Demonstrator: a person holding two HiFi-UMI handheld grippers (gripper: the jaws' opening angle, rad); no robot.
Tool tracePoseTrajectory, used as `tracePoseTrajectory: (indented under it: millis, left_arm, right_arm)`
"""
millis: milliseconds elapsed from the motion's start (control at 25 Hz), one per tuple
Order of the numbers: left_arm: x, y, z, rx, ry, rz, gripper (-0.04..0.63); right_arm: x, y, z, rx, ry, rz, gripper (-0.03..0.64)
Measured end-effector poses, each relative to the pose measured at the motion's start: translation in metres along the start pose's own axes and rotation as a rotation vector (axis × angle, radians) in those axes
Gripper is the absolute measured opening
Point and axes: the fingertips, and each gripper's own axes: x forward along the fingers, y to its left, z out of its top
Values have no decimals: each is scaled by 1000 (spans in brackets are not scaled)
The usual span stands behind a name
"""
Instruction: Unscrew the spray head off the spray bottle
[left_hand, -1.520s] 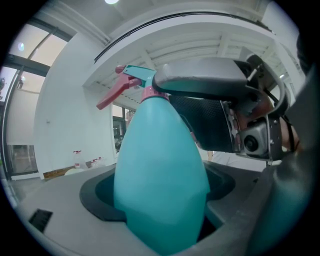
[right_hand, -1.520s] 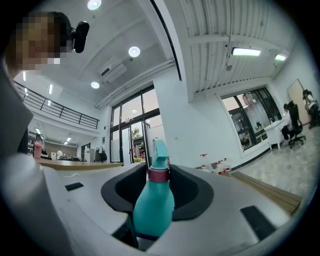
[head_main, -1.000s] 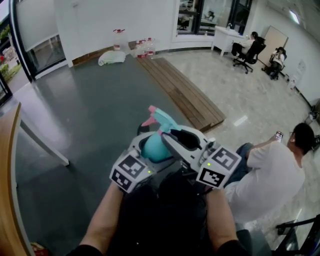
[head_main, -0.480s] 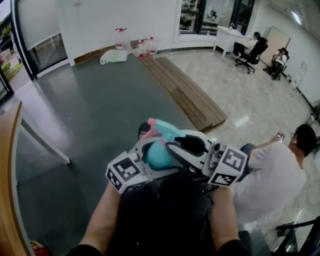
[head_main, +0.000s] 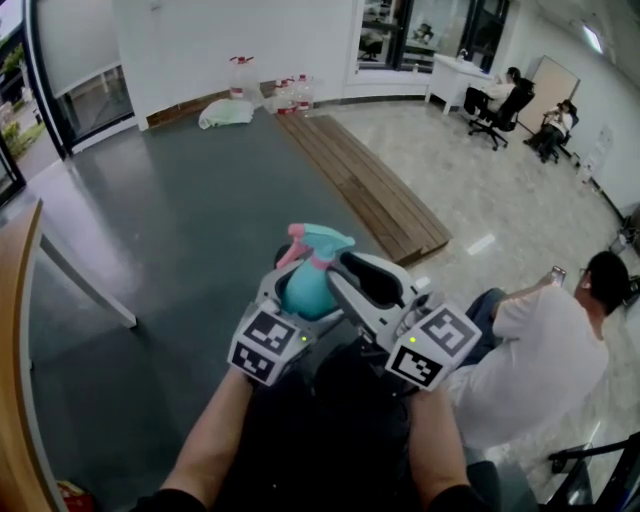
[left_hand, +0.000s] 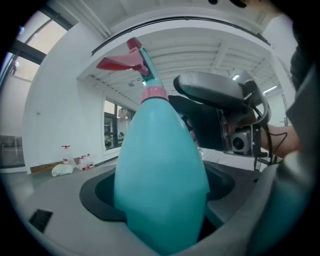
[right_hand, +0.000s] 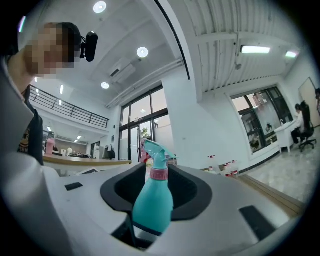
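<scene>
A teal spray bottle (head_main: 303, 288) (left_hand: 160, 175) (right_hand: 152, 200) stands upright in front of my chest, with a teal spray head (head_main: 318, 242) (left_hand: 131, 59) (right_hand: 156, 152), a pink trigger and a pink collar. My left gripper (head_main: 290, 300) (left_hand: 160, 220) is shut on the bottle's lower body. My right gripper (head_main: 345, 275) (right_hand: 150, 225) sits close on the right, its jaws beside the neck and opening. In the right gripper view the bottle rises out of the gap between the jaws, and no pad visibly presses on it. The bottle's base is hidden.
A dark grey floor lies below, with wooden planks (head_main: 365, 185) ahead. A wooden table edge (head_main: 20, 330) and its leg are at the left. A seated person (head_main: 540, 350) is close at the right. Water jugs (head_main: 270, 95) stand by the far wall.
The bottle has swung from a tilt back to upright, its spray head now higher. Both grippers rolled and shifted slightly with it.
</scene>
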Motion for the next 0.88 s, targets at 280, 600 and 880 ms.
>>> tracePoseTrajectory:
  millis: [280,600,880]
  left_arm:
    - [0,7,2,6,6,79,442]
    - [1,3,-1,14,15,115,442]
    - [0,-7,2,31,11,15,442]
  right_arm:
    - [15,-1,0,44,15,-74,198]
    - [19,-5,-4,67,35,-124,134]
    - [13,-3,-5,30,59,-56,132]
